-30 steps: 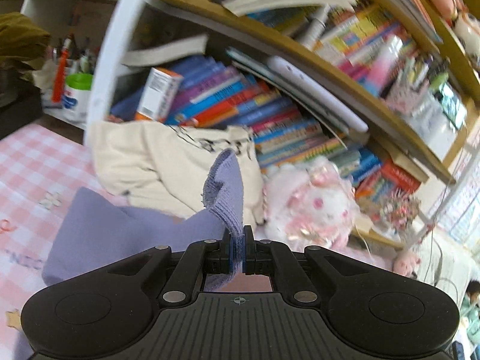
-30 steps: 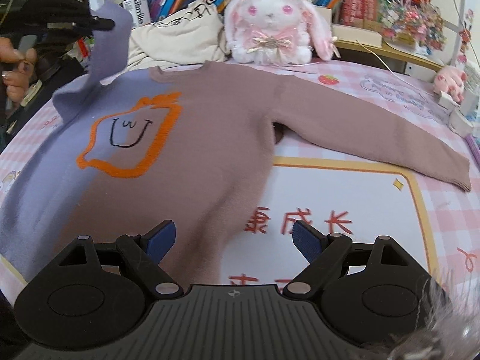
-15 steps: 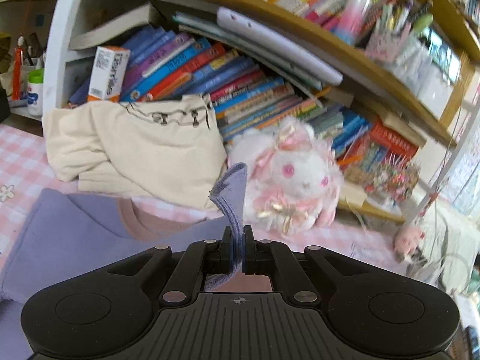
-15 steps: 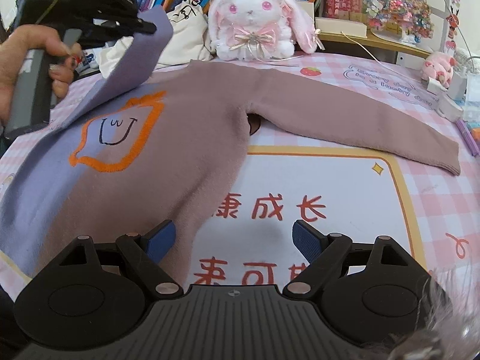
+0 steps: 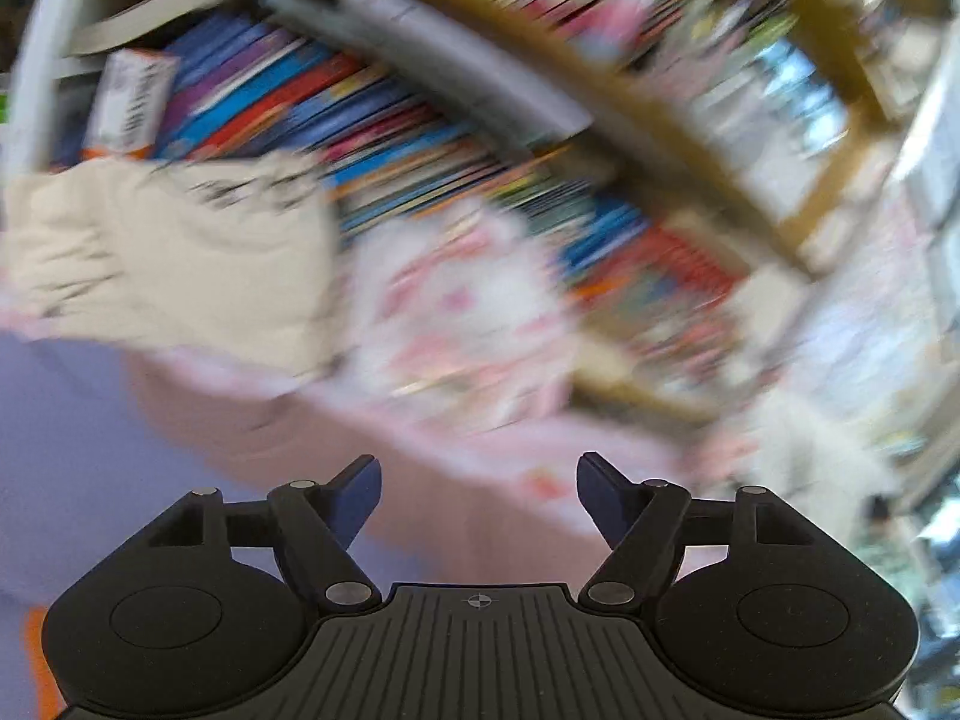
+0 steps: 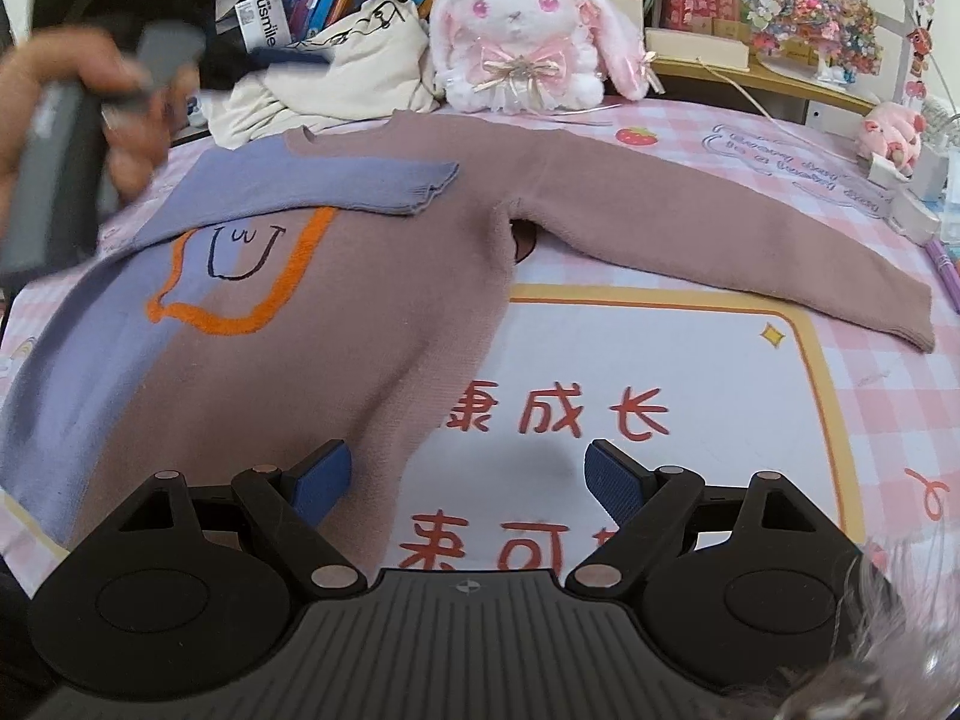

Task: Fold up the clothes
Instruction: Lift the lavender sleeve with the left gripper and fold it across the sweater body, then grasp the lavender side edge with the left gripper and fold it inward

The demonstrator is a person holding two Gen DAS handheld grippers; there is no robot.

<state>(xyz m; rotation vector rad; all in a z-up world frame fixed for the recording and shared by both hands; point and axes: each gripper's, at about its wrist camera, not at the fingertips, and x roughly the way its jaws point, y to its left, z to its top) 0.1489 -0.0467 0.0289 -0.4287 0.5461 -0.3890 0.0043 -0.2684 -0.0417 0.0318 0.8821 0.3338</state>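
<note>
A mauve and lavender sweater [image 6: 384, 276] with an orange outlined face lies flat on the table. Its lavender sleeve [image 6: 360, 186] is folded across the chest, cuff near the middle. The mauve sleeve [image 6: 720, 240] stretches out to the right. My left gripper [image 5: 479, 495] is open and empty above the sweater [image 5: 90, 468]; its view is motion-blurred. In the right wrist view a hand [image 6: 66, 78] holds that left gripper at the upper left. My right gripper [image 6: 468, 480] is open and empty, low over the sweater's hem and the mat.
A plush rabbit [image 6: 522, 30] and a cream bag [image 6: 336, 78] sit at the table's back edge, below bookshelves [image 5: 420, 90]. A small pink toy [image 6: 894, 132] and white boxes [image 6: 912, 186] lie at the right. A printed mat [image 6: 660, 408] covers the pink checked tablecloth.
My left gripper opened and let go of the lavender sleeve, which now lies folded across the sweater's chest. The left gripper is pulling away fast. The right gripper barely moved.
</note>
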